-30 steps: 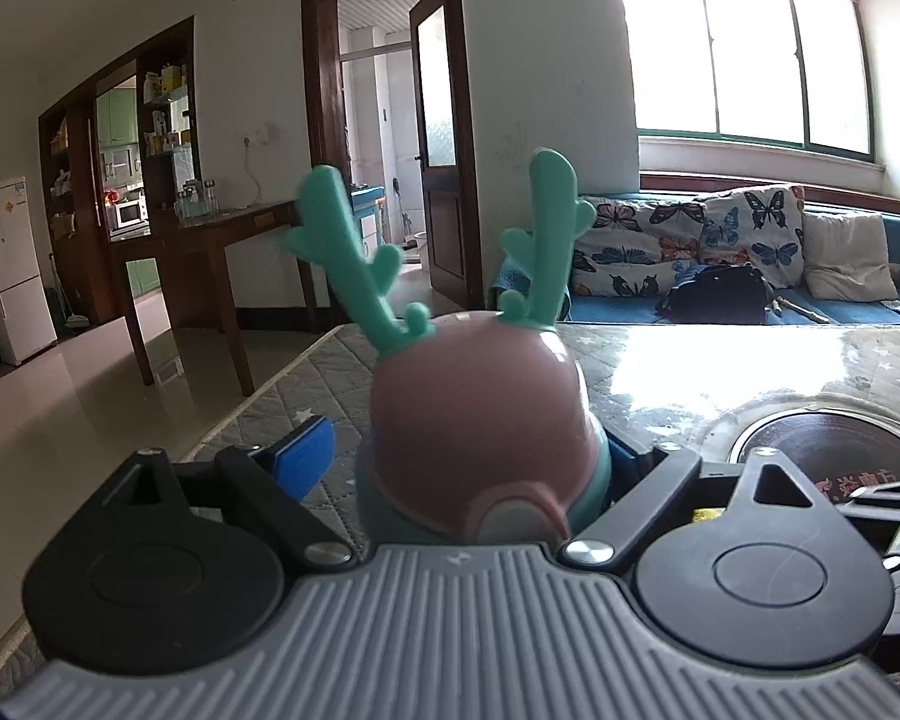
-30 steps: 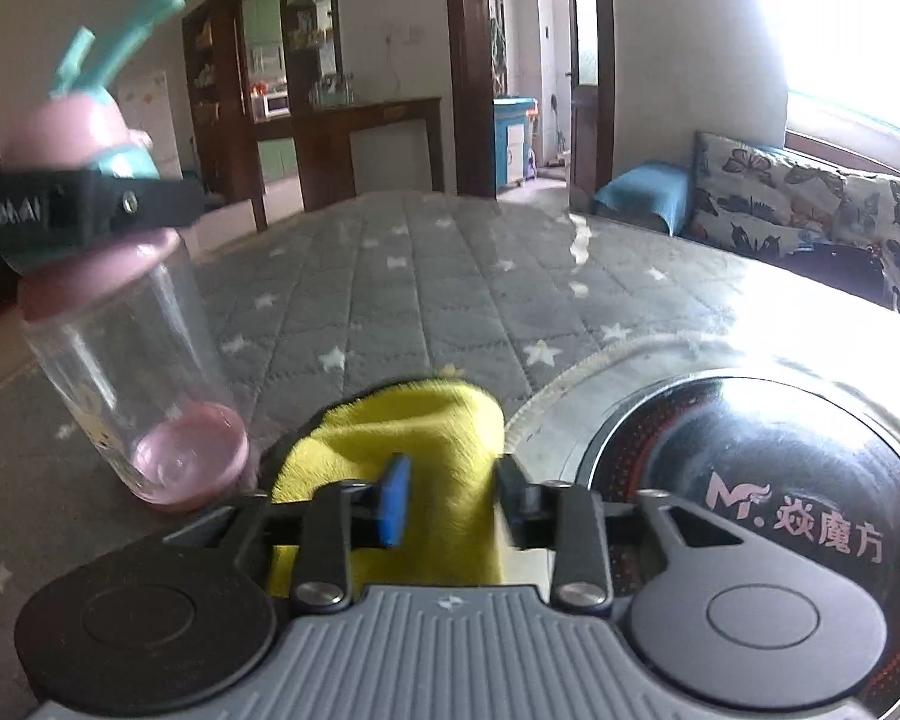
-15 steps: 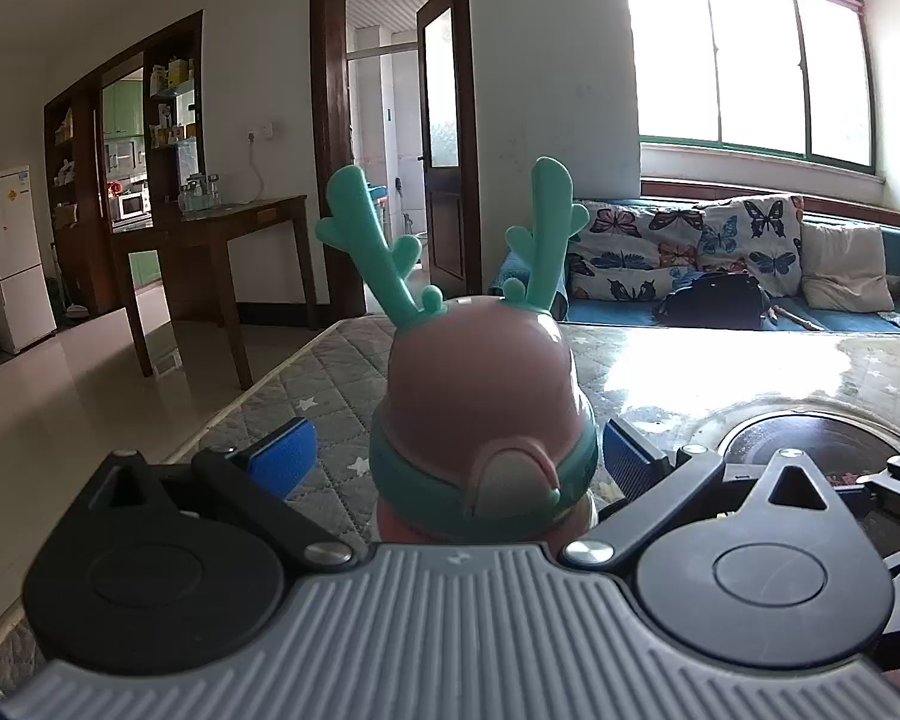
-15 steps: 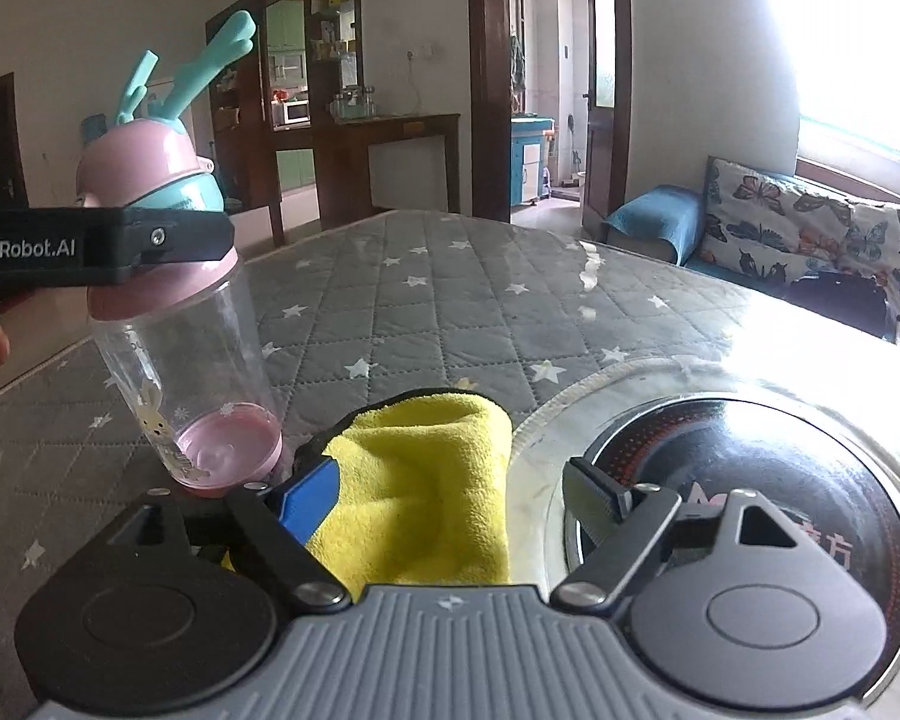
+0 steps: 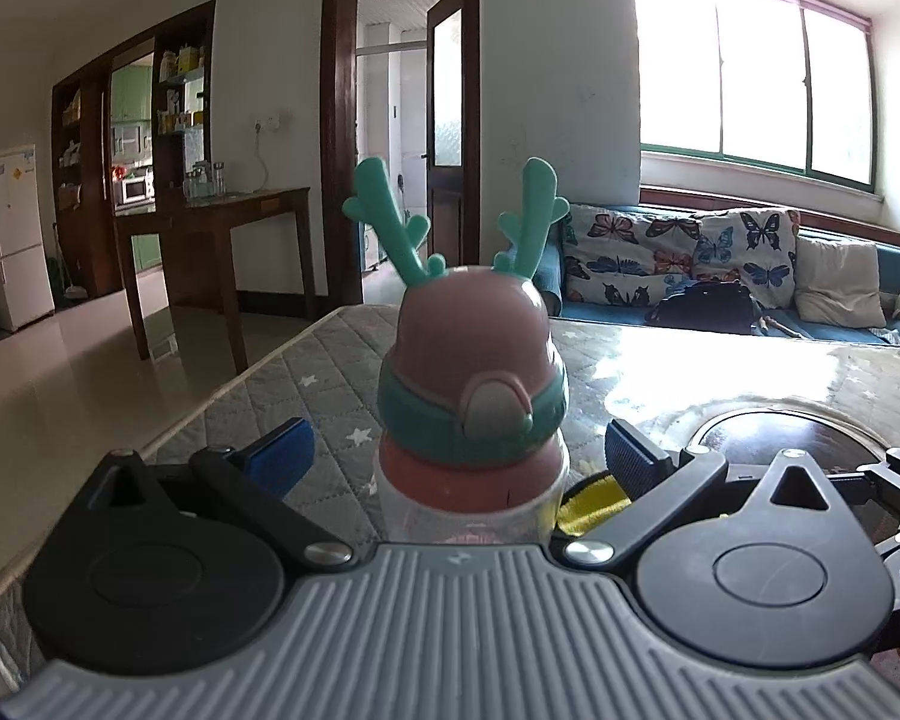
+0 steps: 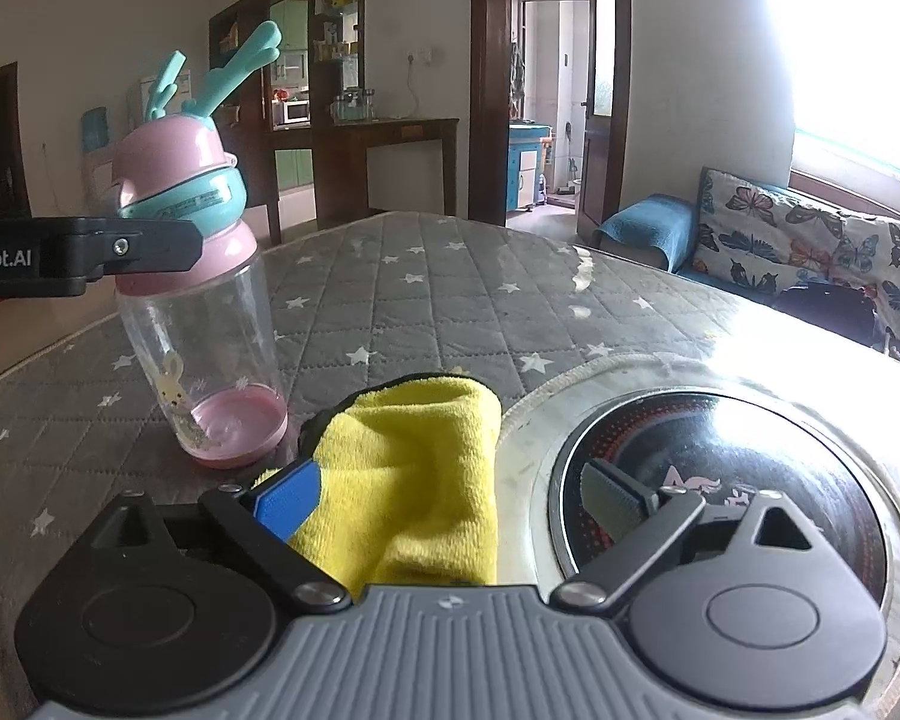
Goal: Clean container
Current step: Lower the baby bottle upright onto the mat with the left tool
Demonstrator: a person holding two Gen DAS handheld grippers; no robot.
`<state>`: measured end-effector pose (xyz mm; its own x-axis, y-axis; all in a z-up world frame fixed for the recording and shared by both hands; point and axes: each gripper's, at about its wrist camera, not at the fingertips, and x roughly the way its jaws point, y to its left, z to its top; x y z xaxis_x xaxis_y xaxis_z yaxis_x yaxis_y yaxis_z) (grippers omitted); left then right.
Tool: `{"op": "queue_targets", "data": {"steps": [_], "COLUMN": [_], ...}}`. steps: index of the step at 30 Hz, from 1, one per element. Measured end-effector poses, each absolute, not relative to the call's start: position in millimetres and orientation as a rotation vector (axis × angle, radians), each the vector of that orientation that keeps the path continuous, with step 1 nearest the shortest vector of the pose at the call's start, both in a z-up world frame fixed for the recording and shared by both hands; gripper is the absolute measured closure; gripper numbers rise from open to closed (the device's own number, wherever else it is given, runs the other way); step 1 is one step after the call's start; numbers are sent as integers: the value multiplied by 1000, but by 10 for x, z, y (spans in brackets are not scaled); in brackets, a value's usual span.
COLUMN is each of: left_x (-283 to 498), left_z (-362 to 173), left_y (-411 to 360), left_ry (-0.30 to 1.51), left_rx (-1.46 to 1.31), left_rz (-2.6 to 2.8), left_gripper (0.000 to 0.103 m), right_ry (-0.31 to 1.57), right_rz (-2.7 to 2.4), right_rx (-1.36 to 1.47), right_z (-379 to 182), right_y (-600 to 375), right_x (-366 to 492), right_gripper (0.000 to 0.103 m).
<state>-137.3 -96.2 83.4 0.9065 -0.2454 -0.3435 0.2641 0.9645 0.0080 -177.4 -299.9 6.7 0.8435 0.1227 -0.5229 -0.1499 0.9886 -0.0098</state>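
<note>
— Where is the bottle, and what does it look like?

— From my right wrist camera the bottle (image 6: 201, 324) stands upright at the left of the frame, on the grey star-patterned cover of the bench (image 6: 450, 300). Its body is clear plastic with a small rabbit print low on the side, and the base is pink. The lid is a pink dome with a teal band around it and two teal antlers sticking up. In my left wrist view it fills the centre of the frame, a grey flap on the front of the band.

— And the claws?

— My left claw (image 5: 459, 450) is spreading its jaws. The bottle's neck sits between them with a gap on each side, so nothing is gripped. My right claw (image 6: 450, 495) is also opening. The yellow cloth (image 6: 414, 474) lies on the bench between its fingers, and the far pad is clear of it. The cloth sits at lower centre, just right of the bottle's base, beside a round black hob (image 6: 750, 450).
</note>
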Motion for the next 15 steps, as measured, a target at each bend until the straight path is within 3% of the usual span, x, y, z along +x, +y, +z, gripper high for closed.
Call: {"op": "queue_targets", "data": {"steps": [15], "left_x": [-1663], "left_z": [705], "left_y": [-677], "left_ry": [407], "left_rx": [34], "left_rz": [-220], "left_gripper": [0], "right_ry": [580], "right_rz": [131], "right_rx": [-21], "right_z": [-56], "right_y": [-3071], "right_x": [-1943], "right_gripper": [4]}}
